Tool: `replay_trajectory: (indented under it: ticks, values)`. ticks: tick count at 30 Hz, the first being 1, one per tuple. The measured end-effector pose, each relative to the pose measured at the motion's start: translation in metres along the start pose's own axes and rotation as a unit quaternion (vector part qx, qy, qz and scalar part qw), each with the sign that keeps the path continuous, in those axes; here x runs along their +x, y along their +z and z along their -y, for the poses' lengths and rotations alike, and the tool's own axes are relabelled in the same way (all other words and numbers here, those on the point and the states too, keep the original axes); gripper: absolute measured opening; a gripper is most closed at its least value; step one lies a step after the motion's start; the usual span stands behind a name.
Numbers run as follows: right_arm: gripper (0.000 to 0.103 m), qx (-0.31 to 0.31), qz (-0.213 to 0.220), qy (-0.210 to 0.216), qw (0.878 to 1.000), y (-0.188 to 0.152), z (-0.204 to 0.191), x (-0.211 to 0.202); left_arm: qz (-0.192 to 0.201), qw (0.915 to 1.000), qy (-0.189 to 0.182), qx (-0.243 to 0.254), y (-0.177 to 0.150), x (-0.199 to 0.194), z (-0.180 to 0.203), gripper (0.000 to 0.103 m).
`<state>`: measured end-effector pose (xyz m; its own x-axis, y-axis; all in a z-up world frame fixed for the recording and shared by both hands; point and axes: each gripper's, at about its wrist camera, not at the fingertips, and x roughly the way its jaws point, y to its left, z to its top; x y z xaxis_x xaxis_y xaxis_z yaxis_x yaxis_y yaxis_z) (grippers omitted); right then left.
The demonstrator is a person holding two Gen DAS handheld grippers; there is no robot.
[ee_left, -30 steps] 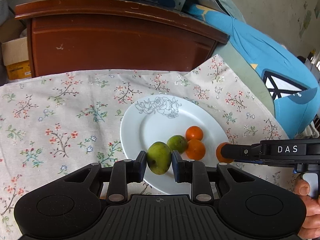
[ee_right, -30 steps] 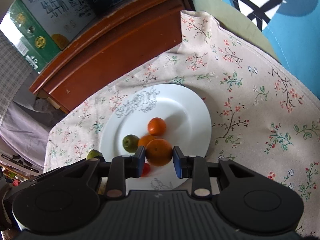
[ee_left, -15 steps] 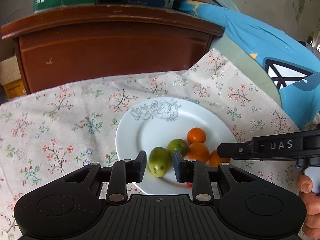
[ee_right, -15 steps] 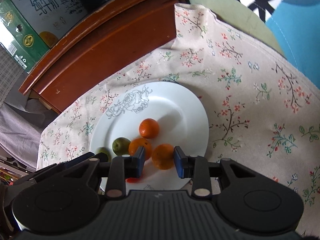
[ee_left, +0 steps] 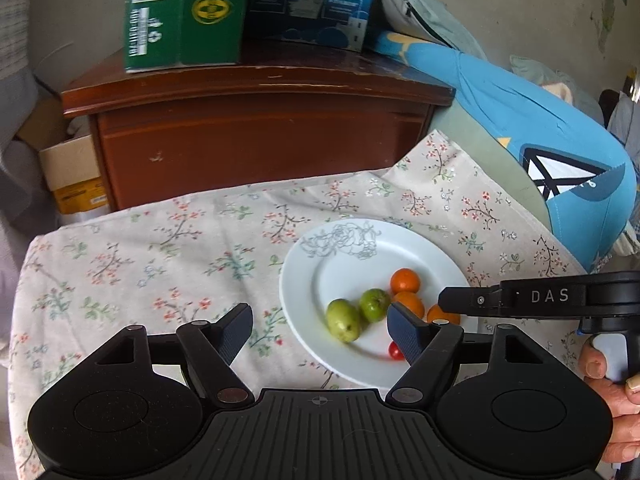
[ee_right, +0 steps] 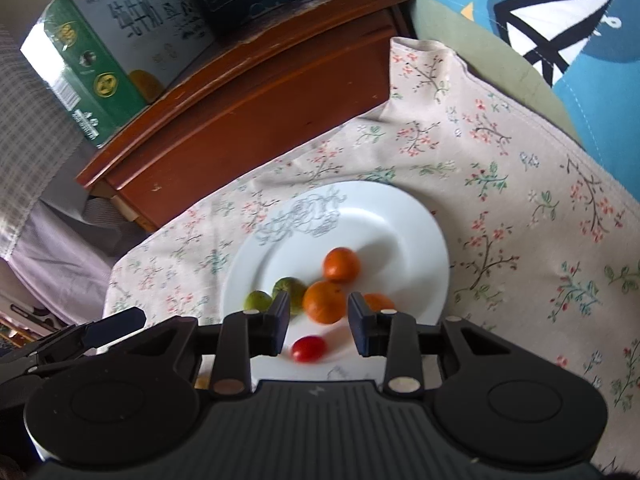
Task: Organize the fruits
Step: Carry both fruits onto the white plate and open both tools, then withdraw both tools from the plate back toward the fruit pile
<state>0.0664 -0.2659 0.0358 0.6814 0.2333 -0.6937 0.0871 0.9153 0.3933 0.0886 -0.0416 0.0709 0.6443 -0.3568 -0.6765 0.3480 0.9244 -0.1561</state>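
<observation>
Left-wrist view showed six fruits (ee_left: 405, 280) on the plate (ee_left: 432, 248); the left gripper (ee_left: 320, 330) was opening, empty. The right gripper (ee_right: 316, 322), slightly parted, seemingly gripped nothing. Little apparently remained.

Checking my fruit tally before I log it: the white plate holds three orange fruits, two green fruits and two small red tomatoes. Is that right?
Not quite. The white plate holds only one small red tomato, as the right wrist view shows. The three orange fruits and two green fruits are as you say.
</observation>
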Motion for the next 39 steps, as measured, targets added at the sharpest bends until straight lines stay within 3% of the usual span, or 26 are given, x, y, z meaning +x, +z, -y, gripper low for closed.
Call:
replay_trajectory:
  ticks: [3,16,28,39]
  values:
    - [0.034,-0.013,-0.005,0.002,1.0,-0.006,-0.007,-0.001,-0.004,0.9996,0.015,-0.022,-0.006,-0.008,-0.011,0.083]
    - [0.034,-0.055,-0.018,0.027,0.998,-0.043,-0.034,-0.01,-0.01,0.9966,0.027,-0.077,-0.034,-0.043,-0.048,0.083]
    - [0.034,-0.103,-0.041,0.041,0.993,-0.079,-0.055,-0.008,-0.039,0.9975,0.045,-0.038,-0.056,-0.049,-0.054,0.084]
    - [0.033,-0.177,-0.062,0.053,0.981,-0.103,-0.076,0.003,-0.062,0.9959,0.067,-0.001,-0.077,-0.048,-0.065,0.083]
